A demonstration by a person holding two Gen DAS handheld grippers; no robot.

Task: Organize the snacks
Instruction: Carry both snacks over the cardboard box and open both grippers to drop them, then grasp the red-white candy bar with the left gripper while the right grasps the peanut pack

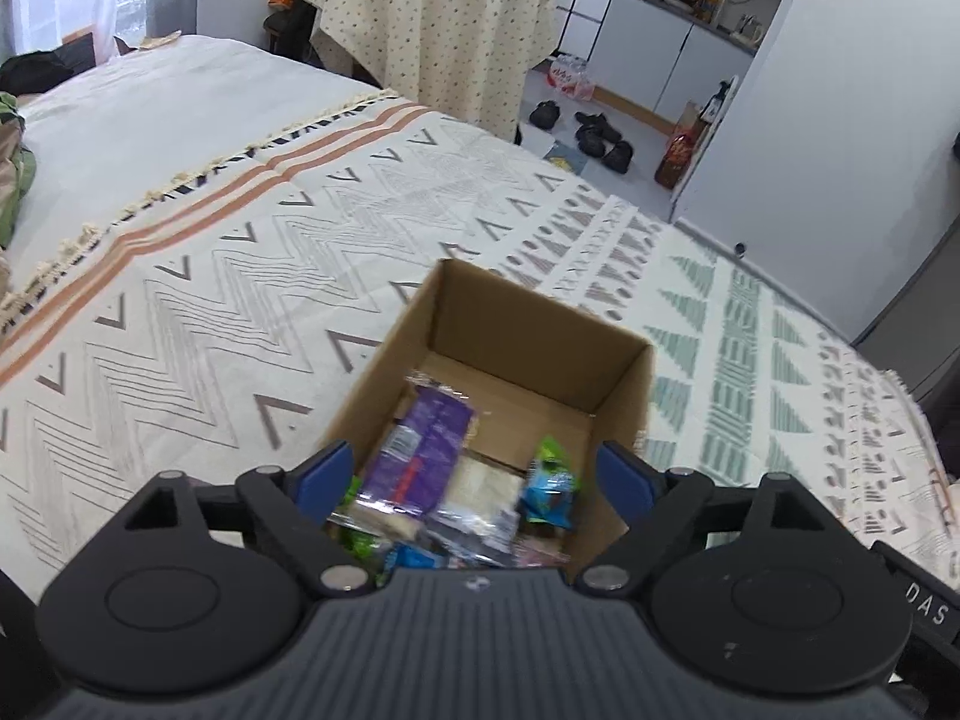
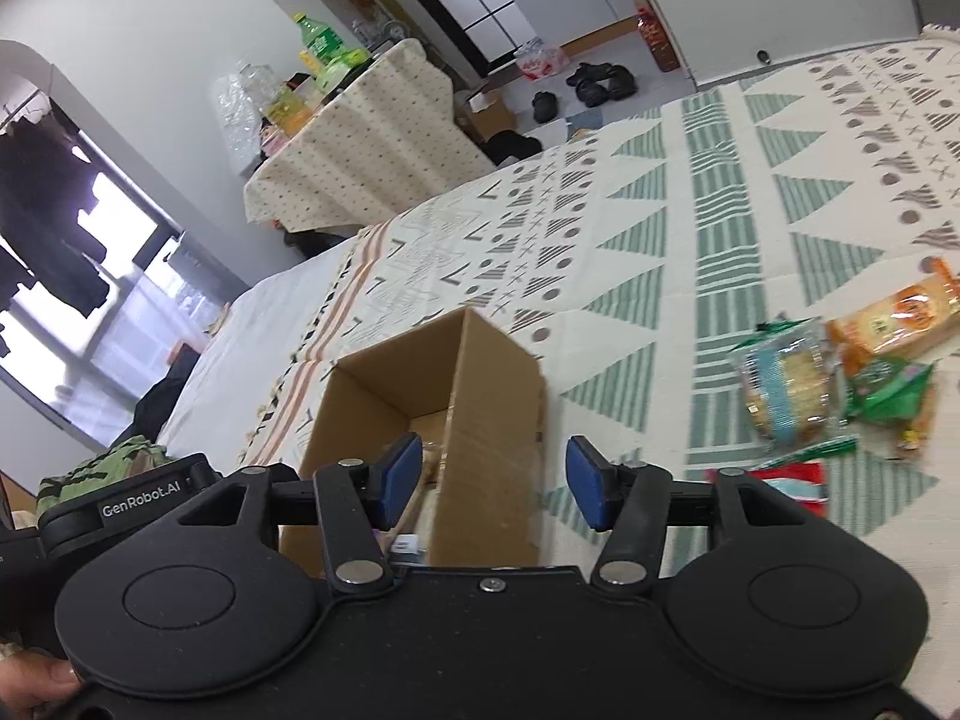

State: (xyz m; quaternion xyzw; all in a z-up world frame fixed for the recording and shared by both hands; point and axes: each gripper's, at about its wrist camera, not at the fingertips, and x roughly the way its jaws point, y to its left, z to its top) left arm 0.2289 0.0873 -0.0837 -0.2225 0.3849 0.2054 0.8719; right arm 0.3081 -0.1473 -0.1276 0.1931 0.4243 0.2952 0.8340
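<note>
An open cardboard box [image 1: 528,324] stands on the patterned bedspread [image 1: 210,276]. It holds several snack packets, among them a purple one [image 1: 420,450] and a blue-green one [image 1: 549,483]. My left gripper [image 1: 474,477] is open and empty, just above the box's near end. In the right wrist view the box [image 2: 492,420] is straight ahead. My right gripper [image 2: 492,483] is open and empty, straddling the box's right wall. Loose snacks lie on the bedspread to the right: a clear cracker pack [image 2: 780,384], an orange pack [image 2: 900,315], a green pack [image 2: 888,387] and a red one [image 2: 792,480].
A small table with a dotted cloth [image 1: 432,24] stands beyond the bed, with bottles on it [image 2: 318,48]. Shoes [image 1: 594,132] lie on the floor by white cabinets. Green clothing [image 2: 102,474] lies at the bed's left end.
</note>
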